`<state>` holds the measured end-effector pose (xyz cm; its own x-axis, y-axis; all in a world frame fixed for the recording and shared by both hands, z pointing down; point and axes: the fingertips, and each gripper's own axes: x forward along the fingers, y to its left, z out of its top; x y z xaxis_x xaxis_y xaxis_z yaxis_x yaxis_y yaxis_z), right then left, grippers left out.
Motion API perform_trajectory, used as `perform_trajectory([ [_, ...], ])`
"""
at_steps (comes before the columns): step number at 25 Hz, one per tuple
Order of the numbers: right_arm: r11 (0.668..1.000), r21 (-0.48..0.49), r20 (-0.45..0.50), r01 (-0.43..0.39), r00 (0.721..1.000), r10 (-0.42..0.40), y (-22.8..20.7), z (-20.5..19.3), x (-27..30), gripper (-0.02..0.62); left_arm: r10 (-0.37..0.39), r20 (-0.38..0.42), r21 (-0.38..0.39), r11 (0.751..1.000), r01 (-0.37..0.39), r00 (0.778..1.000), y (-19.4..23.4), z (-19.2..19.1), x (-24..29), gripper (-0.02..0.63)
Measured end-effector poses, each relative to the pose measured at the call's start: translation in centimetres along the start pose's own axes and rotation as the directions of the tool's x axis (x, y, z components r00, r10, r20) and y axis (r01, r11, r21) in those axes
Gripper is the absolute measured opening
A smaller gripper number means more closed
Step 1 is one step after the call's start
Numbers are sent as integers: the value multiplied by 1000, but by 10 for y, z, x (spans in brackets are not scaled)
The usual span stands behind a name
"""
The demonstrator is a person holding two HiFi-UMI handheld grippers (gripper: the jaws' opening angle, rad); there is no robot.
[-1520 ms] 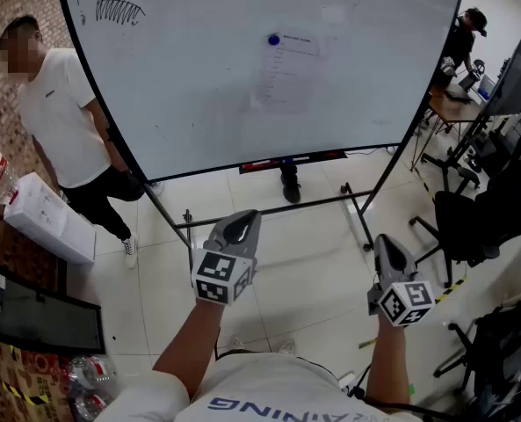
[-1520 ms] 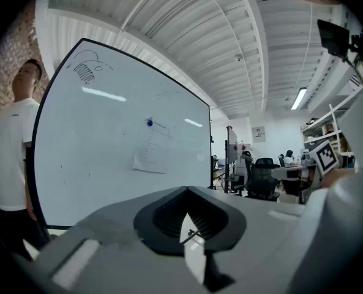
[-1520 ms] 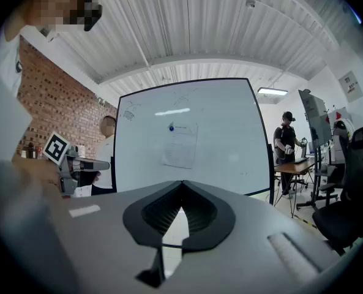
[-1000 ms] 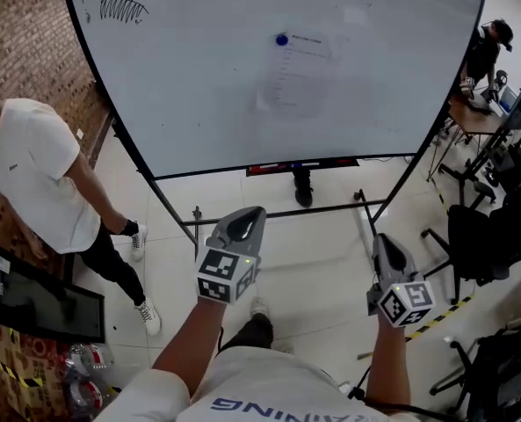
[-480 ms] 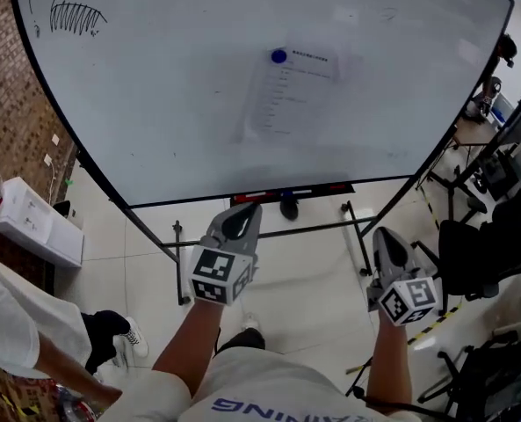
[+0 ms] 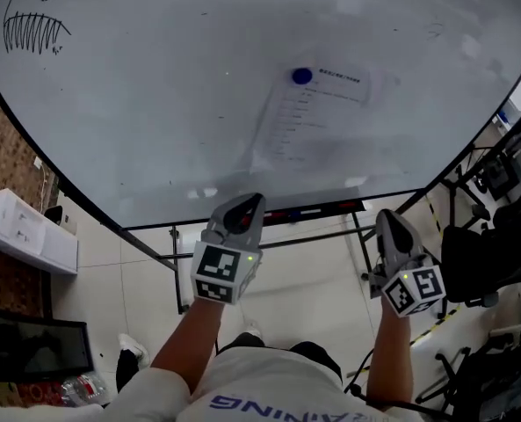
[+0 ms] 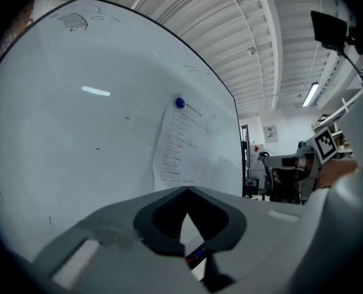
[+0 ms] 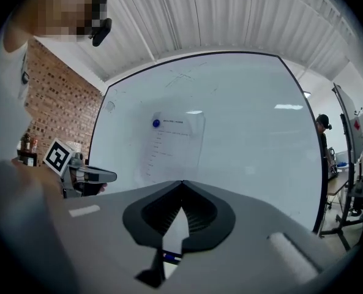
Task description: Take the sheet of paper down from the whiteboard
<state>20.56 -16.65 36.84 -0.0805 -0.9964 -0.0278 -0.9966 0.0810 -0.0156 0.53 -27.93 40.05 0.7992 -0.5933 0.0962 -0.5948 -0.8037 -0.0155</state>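
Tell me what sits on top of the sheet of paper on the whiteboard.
A round blue magnet sits at the upper left corner of the sheet of paper. The whiteboard surface behind the sheet is covered.

Office; large whiteboard (image 6: 155, 104); black desk chairs (image 6: 478, 260)

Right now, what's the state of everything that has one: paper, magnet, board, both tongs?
sheet of paper: flat on the whiteboard, not yet taken down
blue magnet: on the sheet's top left corner, pinning it
whiteboard: upright, doodle at top left
left tongs: shut, empty, not touching the board
right tongs: shut, empty, not touching the board
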Motion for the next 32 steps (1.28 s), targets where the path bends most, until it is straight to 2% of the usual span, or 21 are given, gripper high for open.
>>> perform_trajectory([
  [4, 999, -2, 16, -52, 999, 52, -3, 9, 28, 6, 19, 17, -14, 1000, -19, 1000, 10, 8, 12, 6],
  [8, 991, 3, 42, -134, 990, 134, -10, 17, 55, 6, 79, 27, -8, 997, -79, 996, 17, 15, 23, 6],
  [13, 967, 2, 57, -254, 966, 253, -24, 25, 81, 6, 175, 13, 2, 985, -175, 985, 9, 21, 41, 6],
  [19, 928, -28, 51, -372, 926, 373, -41, 35, 104, 6, 293, 39, -2, 956, -293, 955, 2, 41, 55, 6],
  [25, 916, -21, 92, -400, 912, 400, -41, 51, 116, 6, 309, 82, 48, 948, -313, 948, 4, 71, 60, 6],
  [32, 923, -50, 138, -381, 913, 385, -39, 84, 125, 6, 298, 200, 140, 934, -328, 933, 16, 137, 57, 6],
])
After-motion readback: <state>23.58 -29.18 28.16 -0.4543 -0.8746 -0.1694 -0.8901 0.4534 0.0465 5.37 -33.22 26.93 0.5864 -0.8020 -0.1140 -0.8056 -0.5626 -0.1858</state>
